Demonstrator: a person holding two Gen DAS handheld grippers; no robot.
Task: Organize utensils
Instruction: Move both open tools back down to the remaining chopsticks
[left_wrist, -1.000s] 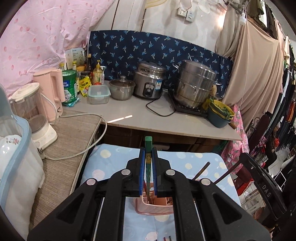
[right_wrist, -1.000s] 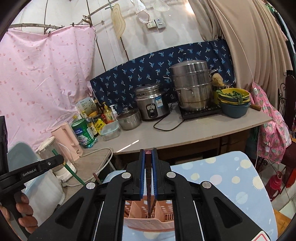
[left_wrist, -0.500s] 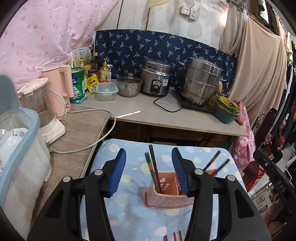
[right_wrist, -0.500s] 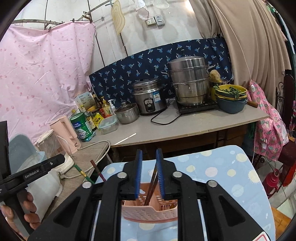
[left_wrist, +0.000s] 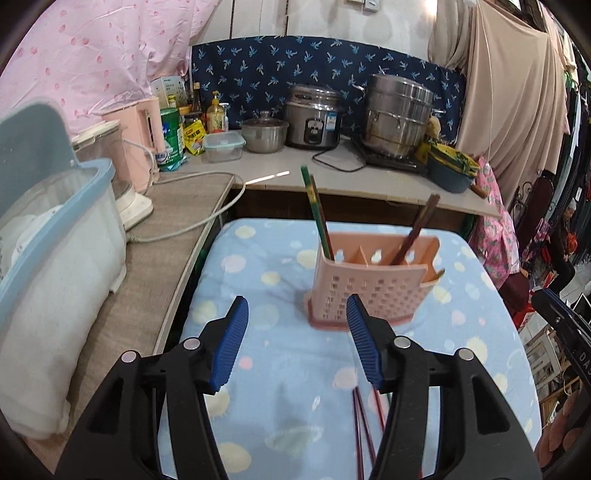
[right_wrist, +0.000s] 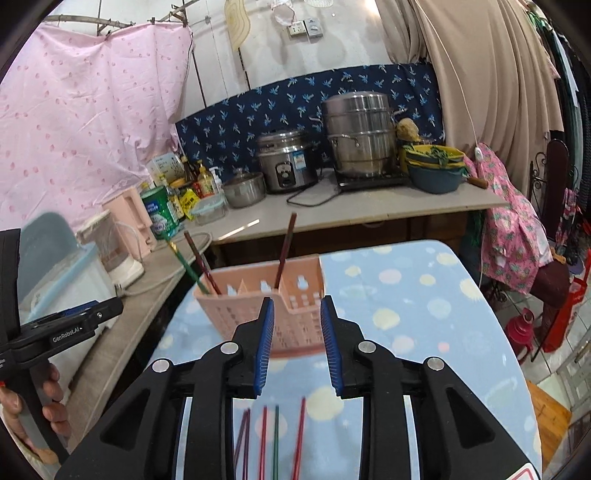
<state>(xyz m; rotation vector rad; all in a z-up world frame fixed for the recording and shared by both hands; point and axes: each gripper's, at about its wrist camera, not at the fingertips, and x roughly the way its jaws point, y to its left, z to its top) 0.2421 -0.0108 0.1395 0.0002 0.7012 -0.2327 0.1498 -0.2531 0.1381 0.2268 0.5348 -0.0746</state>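
Chopsticks stand in a pink holder (left_wrist: 373, 284) that sits on a blue dotted cloth (left_wrist: 266, 280) covering a small table. In the left wrist view a green chopstick (left_wrist: 314, 210) and a dark red chopstick (left_wrist: 323, 221) lean together in the holder's left compartment, and brown chopsticks (left_wrist: 415, 229) lean to the right in a compartment further right. The left gripper (left_wrist: 297, 339) hovers just in front of the holder with its blue pads spread wide and nothing between them. More loose chopsticks (left_wrist: 364, 424) lie flat on the cloth below, partly hidden by its right finger.

From the right wrist view, the right gripper (right_wrist: 297, 343) is also released, its pads parted and holding nothing, close to the near wall of the holder (right_wrist: 236, 299). A single dark chopstick (right_wrist: 286, 247) stands in a middle compartment, while the green one (right_wrist: 188, 266) and a dark red one (right_wrist: 201, 260) lean left at the far end. Several loose chopsticks (right_wrist: 275, 439), red, green and dark, lie side by side on the cloth (right_wrist: 406, 295) under the gripper. Behind the table runs a counter (right_wrist: 369, 210) with a rice cooker (right_wrist: 286, 162) and a steel steamer pot (right_wrist: 360, 136).
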